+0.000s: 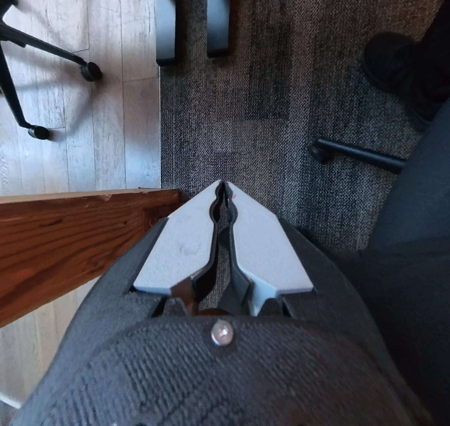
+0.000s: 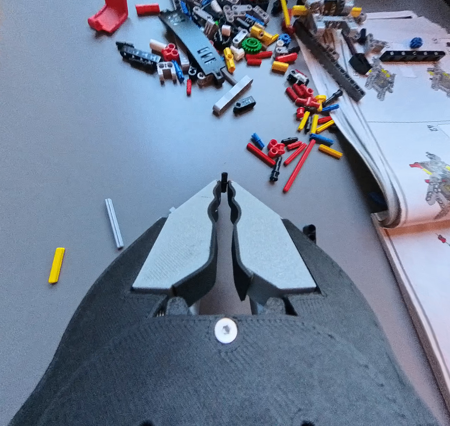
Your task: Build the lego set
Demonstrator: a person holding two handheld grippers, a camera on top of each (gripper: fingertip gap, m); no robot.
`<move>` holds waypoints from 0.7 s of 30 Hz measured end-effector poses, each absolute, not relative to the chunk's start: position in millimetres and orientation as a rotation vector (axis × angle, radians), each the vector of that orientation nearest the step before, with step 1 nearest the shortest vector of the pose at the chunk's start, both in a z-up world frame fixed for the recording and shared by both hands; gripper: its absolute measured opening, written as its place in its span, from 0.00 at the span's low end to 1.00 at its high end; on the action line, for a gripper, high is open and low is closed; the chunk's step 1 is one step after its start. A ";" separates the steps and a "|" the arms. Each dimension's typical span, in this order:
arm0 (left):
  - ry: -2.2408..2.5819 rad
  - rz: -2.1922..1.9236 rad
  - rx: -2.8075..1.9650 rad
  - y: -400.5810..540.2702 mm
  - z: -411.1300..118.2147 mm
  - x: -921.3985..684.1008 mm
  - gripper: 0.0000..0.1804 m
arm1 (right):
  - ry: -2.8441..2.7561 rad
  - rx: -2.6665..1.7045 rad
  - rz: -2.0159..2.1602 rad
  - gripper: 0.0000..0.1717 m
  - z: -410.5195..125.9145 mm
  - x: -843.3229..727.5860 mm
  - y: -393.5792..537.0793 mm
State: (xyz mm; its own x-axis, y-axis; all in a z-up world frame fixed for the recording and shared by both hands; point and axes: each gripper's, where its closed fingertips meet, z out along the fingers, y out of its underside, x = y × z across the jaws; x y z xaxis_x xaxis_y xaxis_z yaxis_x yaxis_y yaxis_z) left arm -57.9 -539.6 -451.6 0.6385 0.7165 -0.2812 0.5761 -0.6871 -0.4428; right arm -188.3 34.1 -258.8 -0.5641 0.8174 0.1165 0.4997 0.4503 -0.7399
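Note:
My right gripper (image 2: 224, 182) is shut on a small black pin (image 2: 224, 179), whose end sticks out past the fingertips, above the grey table (image 2: 97, 134). A black pin (image 2: 276, 169) and several red, blue and yellow pins and axles (image 2: 292, 151) lie just ahead to the right. My left gripper (image 1: 224, 184) is shut with nothing between its pads. It hangs over the dark carpet (image 1: 267, 121), beside the corner of a brown wooden tabletop (image 1: 73, 226).
A pile of mixed building-toy parts (image 2: 219, 29) and a red seat piece (image 2: 109, 9) lie at the far side. An open instruction booklet (image 2: 414, 121) lies right. A grey axle (image 2: 114, 223) and yellow axle (image 2: 56, 265) lie left. Chair legs with castors (image 1: 90, 69) stand on the pale floor. The grippers' ends are close to 60 centimetres from one another.

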 end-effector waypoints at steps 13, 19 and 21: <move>-0.765 0.575 -2.733 -484.2 -483.9 -111.4 0.00 | -2.158 -1.099 1.247 0.14 -235.3 -192.1 28.6; -0.592 0.615 -2.839 -462.1 -499.5 -128.2 0.00 | -2.000 -1.263 1.519 0.16 -215.6 -194.9 55.9; -0.536 0.637 -2.862 -457.5 -502.4 -131.1 0.00 | -1.925 -1.315 1.637 0.16 -207.2 -195.8 63.5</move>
State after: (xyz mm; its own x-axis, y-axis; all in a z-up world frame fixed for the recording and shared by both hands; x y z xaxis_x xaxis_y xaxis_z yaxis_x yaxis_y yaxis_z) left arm -131.1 -457.5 -502.4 0.8450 0.3774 -0.3788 0.3087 -0.9228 -0.2306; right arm -195.8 63.5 -207.2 -0.5406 0.7764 -0.3241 0.4445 -0.0635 -0.8935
